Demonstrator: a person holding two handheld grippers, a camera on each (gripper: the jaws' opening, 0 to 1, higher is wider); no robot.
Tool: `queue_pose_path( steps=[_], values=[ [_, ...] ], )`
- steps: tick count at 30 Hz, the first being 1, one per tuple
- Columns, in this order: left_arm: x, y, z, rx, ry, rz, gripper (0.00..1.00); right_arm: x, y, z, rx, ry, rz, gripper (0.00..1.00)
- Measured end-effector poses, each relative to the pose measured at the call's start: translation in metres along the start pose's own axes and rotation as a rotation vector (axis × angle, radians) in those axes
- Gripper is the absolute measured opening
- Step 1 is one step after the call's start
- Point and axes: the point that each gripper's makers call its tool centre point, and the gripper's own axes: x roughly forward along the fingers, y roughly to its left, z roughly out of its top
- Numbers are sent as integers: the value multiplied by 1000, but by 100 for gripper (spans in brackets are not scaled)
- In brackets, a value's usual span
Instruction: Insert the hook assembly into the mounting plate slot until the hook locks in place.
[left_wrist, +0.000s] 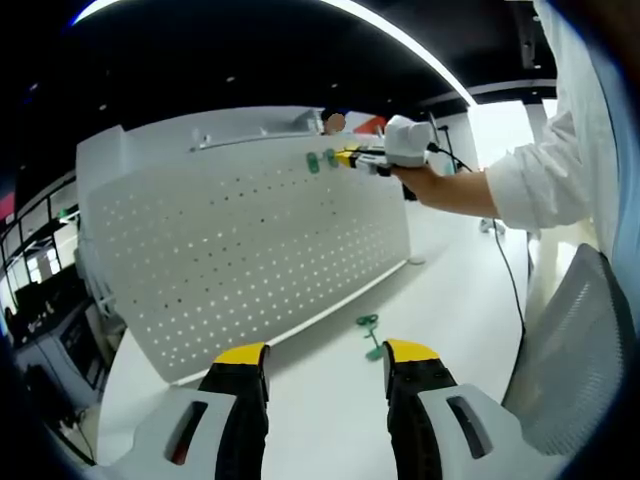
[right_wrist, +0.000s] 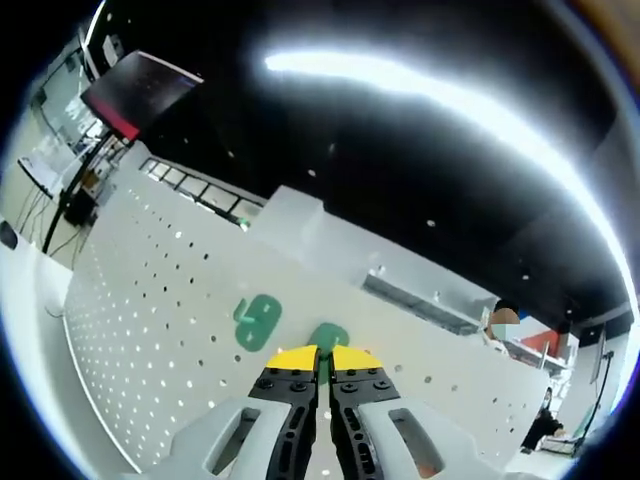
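Observation:
A white pegboard mounting plate (left_wrist: 240, 240) stands upright on the white table (left_wrist: 450, 290). Two green hooks hang near its top: one (left_wrist: 312, 162) sits alone, the other (left_wrist: 331, 157) is at the yellow tips of my right gripper (left_wrist: 347, 157), held by a person's hand. In the right gripper view, my right gripper (right_wrist: 322, 358) is shut, with that green hook (right_wrist: 328, 337) pinched at its tips against the plate (right_wrist: 150, 300); the second hook (right_wrist: 257, 322) sits just left. My left gripper (left_wrist: 325, 355) is open and holds nothing. A third green hook (left_wrist: 370, 332) lies on the table ahead of it.
A grey mesh chair back (left_wrist: 570, 370) stands close on the right, beside the person's white sleeve (left_wrist: 545, 170). A black cable (left_wrist: 510, 280) trails across the table. Desks with monitors (left_wrist: 40, 300) lie to the left, beyond the plate.

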Motion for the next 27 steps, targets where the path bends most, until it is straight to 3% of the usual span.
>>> queue_pose_path(
  steps=[9,17,27],
  values=[
    [-1,0,1,-1,-8,0,47,-1,2,-5,-1,38,3,1],
    [0,-2,4,3,-18,-5,47,-2,3,-9,16,76,49,2],
    [-2,-5,7,6,-30,-9,47,-11,4,-10,37,93,57,9]
  ],
)
